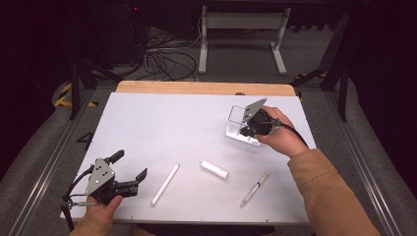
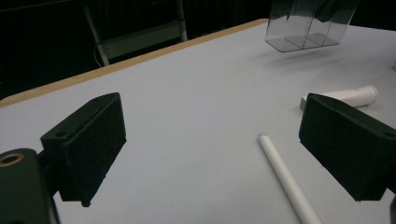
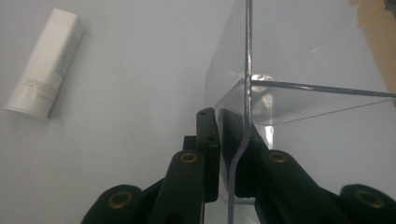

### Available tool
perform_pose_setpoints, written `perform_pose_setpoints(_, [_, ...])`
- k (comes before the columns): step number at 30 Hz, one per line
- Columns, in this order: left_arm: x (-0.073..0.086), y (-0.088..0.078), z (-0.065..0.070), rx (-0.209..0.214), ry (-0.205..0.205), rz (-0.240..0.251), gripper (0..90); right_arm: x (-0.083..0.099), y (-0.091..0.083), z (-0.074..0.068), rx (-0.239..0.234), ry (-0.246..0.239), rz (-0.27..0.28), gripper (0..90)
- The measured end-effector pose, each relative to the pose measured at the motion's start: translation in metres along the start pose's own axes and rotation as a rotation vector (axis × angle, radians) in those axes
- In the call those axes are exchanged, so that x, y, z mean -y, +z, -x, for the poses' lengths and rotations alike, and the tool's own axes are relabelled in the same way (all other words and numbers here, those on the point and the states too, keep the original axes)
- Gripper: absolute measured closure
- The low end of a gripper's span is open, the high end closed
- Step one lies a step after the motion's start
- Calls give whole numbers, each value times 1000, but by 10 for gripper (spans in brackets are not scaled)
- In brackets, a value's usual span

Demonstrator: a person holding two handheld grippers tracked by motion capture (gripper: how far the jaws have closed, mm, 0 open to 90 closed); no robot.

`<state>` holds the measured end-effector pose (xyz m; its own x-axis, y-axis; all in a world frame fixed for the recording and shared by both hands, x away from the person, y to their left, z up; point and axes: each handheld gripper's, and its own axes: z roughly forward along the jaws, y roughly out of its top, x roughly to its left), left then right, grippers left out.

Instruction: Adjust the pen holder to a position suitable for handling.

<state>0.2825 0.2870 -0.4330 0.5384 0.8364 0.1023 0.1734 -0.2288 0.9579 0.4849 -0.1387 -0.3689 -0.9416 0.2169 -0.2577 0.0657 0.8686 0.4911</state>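
Observation:
A clear plastic box [image 1: 237, 119] with a divider hangs tilted just above the white tabletop [image 1: 162, 128] at the right. My right gripper [image 1: 249, 129] is shut on one of its thin walls. In the right gripper view the pane [image 3: 299, 60] is pinched between the two black jaws of the right gripper [image 3: 224, 116]. My left gripper [image 1: 129, 165] rests at the near left, open with nothing between its pads [image 2: 93, 140]. A white stick [image 1: 165, 184] lies just right of it and reaches between the jaws in the left gripper view [image 2: 285, 175]. The box [image 2: 308, 23] floats over its shadow there.
A short white tube [image 1: 214, 169] lies mid-table, seen too in both gripper views [image 2: 348, 95] [image 3: 44, 65]. A clear pen [image 1: 254, 189] lies near the front right. The table's wooden far edge [image 1: 206, 87] borders a floor with cables [image 1: 167, 59] and a white frame [image 1: 241, 19].

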Motion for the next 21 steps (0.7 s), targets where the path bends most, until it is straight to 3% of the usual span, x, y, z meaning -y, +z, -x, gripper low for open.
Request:
perform_pose_setpoints(8, [0, 0, 0, 2, 0, 1, 82, -29, 6, -7, -35, -46, 27, 839])
perform_pose_setpoints(21, [0, -1, 0, 5, 2, 2, 82, -58, 29, -18, -76, -108, 31, 839])
